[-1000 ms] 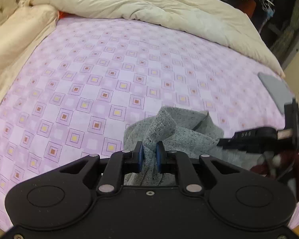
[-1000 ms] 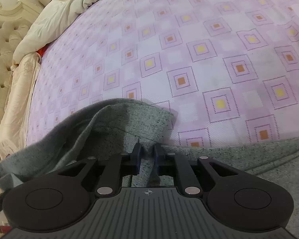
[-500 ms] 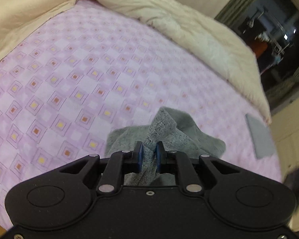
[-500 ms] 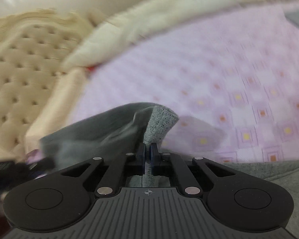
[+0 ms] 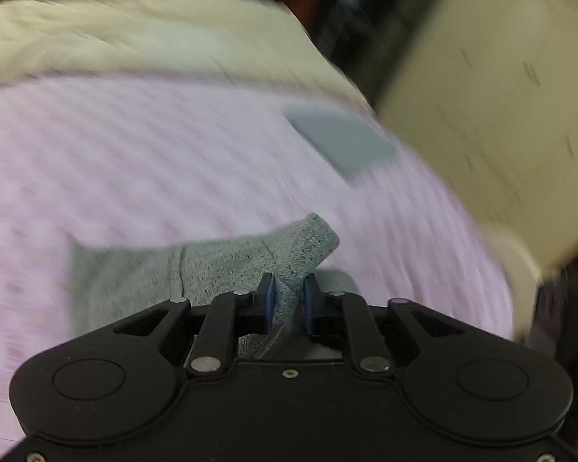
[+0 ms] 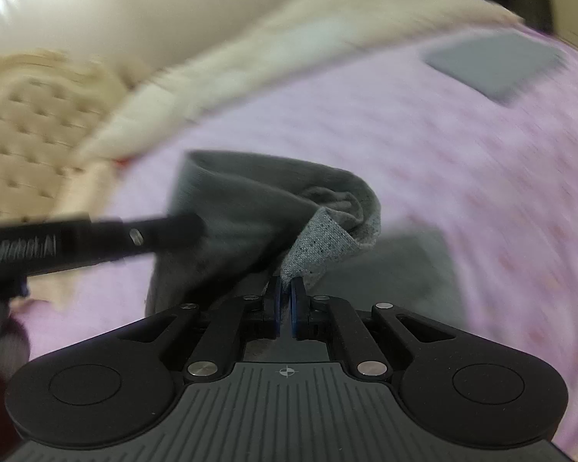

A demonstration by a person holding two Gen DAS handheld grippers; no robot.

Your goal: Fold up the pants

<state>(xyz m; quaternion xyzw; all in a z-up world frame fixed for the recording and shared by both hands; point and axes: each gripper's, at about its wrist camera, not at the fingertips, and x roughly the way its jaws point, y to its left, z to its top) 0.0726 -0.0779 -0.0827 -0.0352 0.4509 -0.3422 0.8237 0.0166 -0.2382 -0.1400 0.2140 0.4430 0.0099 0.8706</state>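
1. Grey pants (image 5: 227, 265) are pinched by the left gripper (image 5: 288, 300) and right gripper (image 6: 285, 300).
2. Since a second ago, fabric has been lifted off the purple sheet (image 5: 154, 161); the fold is judged underway.

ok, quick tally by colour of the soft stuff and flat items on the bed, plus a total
Grey: 2 – pants, pinched by the left gripper and the right gripper; flat rectangular item, too blurred to identify
Pink/lilac: 1 – patterned sheet
Cream: 2 – duvet; second cream fabric along the headboard side
Total: 5
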